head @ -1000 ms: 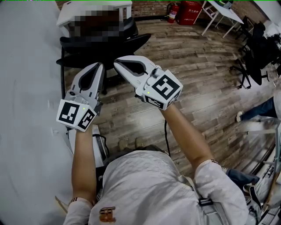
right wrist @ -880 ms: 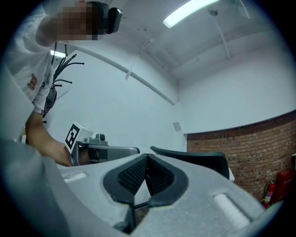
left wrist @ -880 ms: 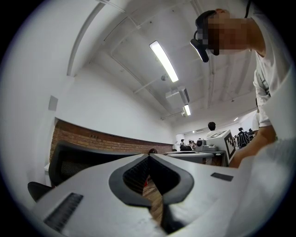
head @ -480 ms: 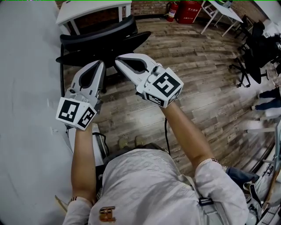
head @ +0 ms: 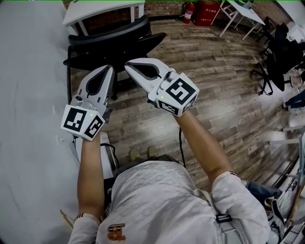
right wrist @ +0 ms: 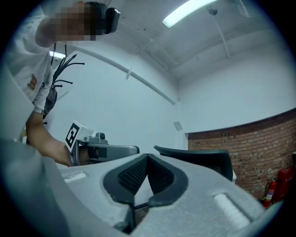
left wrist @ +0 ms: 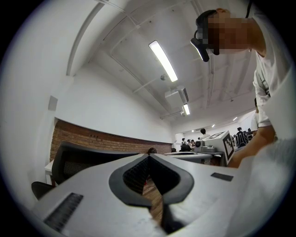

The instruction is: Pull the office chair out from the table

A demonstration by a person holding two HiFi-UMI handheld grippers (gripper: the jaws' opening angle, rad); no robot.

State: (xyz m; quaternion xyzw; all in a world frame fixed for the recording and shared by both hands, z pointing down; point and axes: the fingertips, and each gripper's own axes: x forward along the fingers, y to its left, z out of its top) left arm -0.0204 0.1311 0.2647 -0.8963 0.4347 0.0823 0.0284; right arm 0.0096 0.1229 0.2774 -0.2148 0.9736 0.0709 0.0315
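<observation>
A person in a white shirt (head: 157, 205) holds both arms out over a wood-plank floor (head: 214, 90), a handheld gripper in each hand. The left gripper (head: 109, 70) has its jaws pressed together with nothing between them, and its own view shows the dark pads meeting at the tip (left wrist: 149, 156). The right gripper (head: 129, 65) is likewise fully closed and empty, as the right gripper view (right wrist: 147, 156) confirms. The two tips sit close together, side by side.

Just beyond them stands the black office chair (head: 114, 40), close against the white table (head: 95, 12) at the far end of the floor. From overhead the tips overlap the chair's outline. In the gripper views, though, its dark backrest stands off to one side of each pair of jaws, to the left in the left gripper view (left wrist: 78, 159) and to the right in the right gripper view (right wrist: 199, 157). Neither gripper has hold of it.

A brick wall (right wrist: 259, 143) runs behind the chair, and a red fire extinguisher (head: 188, 13) stands at its foot.
</observation>
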